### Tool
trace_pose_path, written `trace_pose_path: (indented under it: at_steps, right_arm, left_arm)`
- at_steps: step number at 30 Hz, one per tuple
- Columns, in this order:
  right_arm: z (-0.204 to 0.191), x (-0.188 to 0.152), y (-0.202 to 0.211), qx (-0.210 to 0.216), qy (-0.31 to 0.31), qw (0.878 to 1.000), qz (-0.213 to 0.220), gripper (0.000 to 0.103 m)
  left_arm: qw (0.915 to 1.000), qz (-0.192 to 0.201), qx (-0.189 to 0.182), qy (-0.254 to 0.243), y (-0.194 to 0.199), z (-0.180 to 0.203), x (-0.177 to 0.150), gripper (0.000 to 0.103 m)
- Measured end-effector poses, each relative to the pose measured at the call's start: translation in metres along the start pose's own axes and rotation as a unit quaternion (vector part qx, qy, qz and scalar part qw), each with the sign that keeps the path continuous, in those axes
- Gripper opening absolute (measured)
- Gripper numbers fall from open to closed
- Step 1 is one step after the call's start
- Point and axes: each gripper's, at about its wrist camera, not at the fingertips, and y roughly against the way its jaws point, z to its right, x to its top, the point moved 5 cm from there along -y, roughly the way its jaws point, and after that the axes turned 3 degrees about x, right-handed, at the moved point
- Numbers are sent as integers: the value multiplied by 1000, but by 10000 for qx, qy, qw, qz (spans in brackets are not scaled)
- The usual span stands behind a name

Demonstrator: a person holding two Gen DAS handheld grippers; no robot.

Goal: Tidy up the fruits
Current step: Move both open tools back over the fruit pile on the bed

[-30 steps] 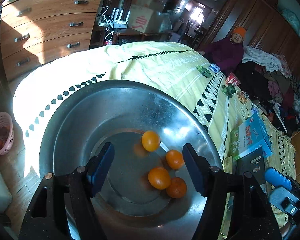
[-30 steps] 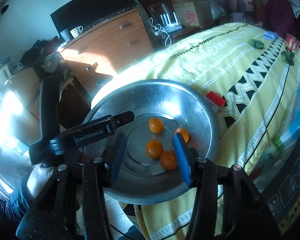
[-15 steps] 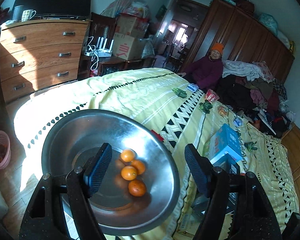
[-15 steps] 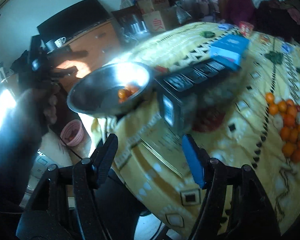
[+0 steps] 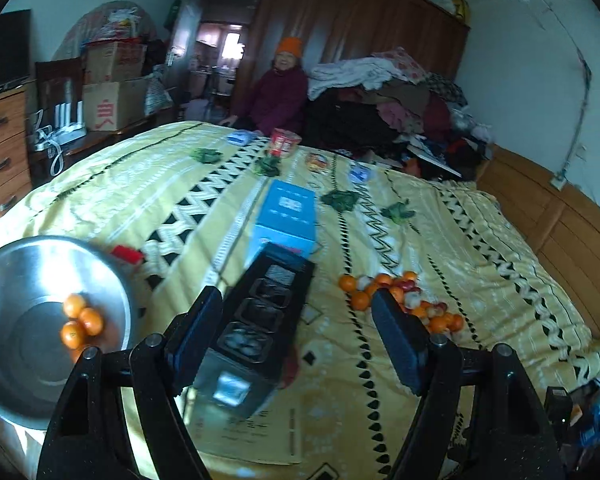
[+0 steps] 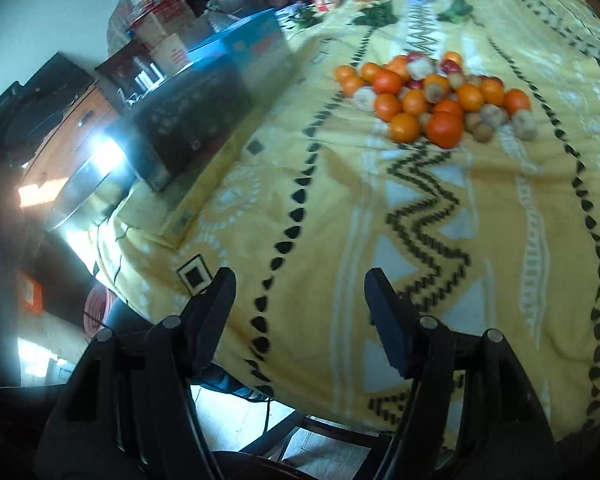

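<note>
While both claws hang over the near edge of the bed, the fruit pile [image 6: 432, 92] lies far out on the yellow patterned blanket [image 6: 340, 208], well apart from them. Most pieces in the pile are round, glossy oranges; a few red ones and several pale, brownish, knobbly ones are mixed in and touch them. In the left view the same pile [image 5: 400, 300] sits right of a long black box [image 5: 260, 320], with a blue box [image 5: 288, 216] just beyond that. At the near left, a steel bowl [image 5: 16, 360] holds a small cluster of oranges [image 5: 80, 320] pressed together against its right wall. The left claw [image 5: 298, 340] is spread wide with nothing between its fingers. The right claw [image 6: 300, 312] is spread wide too, holding nothing, above bare blanket. A woman in an orange cap [image 5: 284, 88] sits at the far side of the bed.
</note>
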Motion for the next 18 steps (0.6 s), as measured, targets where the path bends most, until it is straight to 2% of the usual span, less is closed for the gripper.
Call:
trace_pose_path:
  at_steps: [6,9,14,18]
  right_arm:
    - [38,-7,14,-41,-317,9993,204,68]
    - [55,-10,17,-54,-474,9986,236,68]
    - [83,-10,19,-67,-684,9973,275,68]
    - [105,-12,18,-96,-922,9953,268,68]
  left_arm:
    - [9931,-375,-811,-756,-40,100,-15,78]
    - [9863,-873,-1097,-870,-83,132,-34,78]
    - [9691,-1830,-1296,-1025,-168,164,-81,64]
    - [9577,-2279,-1354,-1116,-217,181,-114,58]
